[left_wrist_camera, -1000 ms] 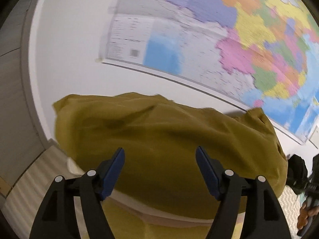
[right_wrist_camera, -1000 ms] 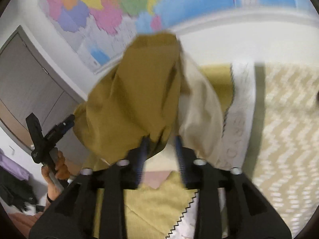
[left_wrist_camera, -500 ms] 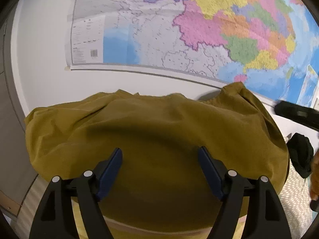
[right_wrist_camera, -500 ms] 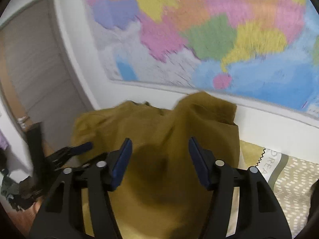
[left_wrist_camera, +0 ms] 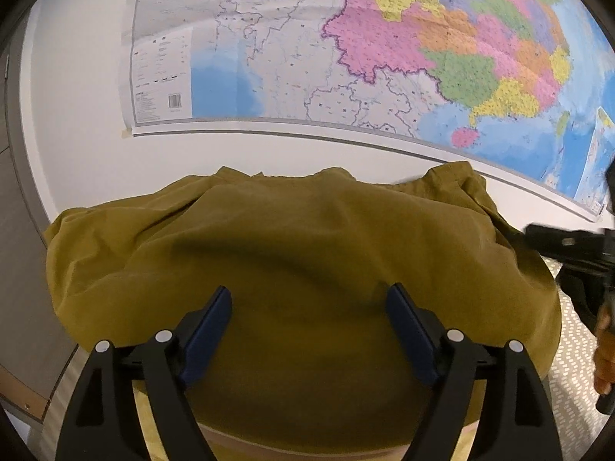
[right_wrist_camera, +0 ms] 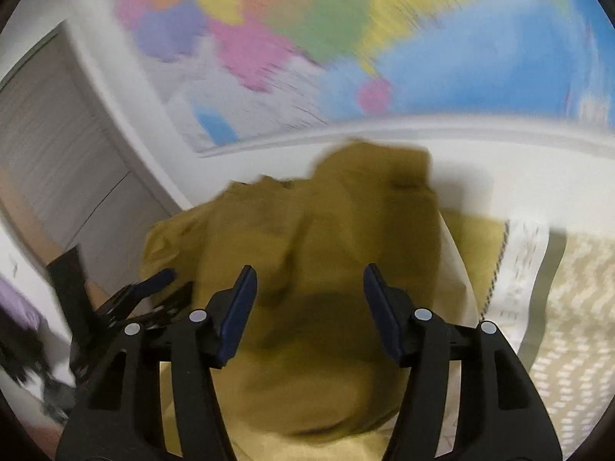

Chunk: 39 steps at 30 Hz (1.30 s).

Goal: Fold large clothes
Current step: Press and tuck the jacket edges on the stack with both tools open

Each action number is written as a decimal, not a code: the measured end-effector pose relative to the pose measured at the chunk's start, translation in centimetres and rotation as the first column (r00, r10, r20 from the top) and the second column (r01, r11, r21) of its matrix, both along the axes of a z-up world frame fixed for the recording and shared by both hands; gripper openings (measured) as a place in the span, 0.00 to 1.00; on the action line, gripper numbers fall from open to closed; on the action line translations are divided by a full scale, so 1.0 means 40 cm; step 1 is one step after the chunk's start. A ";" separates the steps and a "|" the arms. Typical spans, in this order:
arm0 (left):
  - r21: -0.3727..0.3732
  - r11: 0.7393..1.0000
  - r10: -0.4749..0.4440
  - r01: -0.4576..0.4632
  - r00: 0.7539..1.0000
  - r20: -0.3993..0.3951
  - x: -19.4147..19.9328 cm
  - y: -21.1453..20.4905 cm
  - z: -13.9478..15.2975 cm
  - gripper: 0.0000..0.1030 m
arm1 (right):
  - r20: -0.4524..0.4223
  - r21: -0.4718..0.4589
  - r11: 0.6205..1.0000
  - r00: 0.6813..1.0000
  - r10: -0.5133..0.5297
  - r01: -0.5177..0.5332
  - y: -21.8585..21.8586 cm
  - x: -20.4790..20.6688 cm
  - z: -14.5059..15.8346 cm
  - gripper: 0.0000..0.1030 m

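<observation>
Ahead of both hand-held grippers, the olive garment (left_wrist_camera: 307,269) lies heaped on the bed. Your left hand-held gripper (left_wrist_camera: 307,330) and right hand-held gripper (right_wrist_camera: 307,307) have just been opening and hold nothing. A fold looks just laid; next, pick fresh edges.
</observation>
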State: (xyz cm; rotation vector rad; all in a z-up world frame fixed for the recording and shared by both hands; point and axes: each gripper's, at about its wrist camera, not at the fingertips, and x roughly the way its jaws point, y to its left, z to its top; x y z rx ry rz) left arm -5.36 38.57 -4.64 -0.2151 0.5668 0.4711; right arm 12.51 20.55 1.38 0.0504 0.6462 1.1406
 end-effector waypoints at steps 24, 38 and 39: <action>0.031 1.000 0.004 -0.004 1.000 -0.027 -0.024 -0.077 -0.008 0.89 | 0.095 -0.068 0.997 0.995 0.025 -0.018 -0.002 -0.094 -0.063 0.71; 0.011 0.998 0.061 -0.061 0.998 0.016 -0.015 0.020 0.050 0.89 | -0.065 -0.221 0.972 0.994 -0.089 0.073 0.245 0.227 -0.041 0.62; 0.005 0.997 0.076 -0.076 0.997 0.011 -0.010 0.033 0.046 0.89 | -0.156 -0.222 0.974 0.984 -0.086 0.050 0.238 0.260 -0.090 0.65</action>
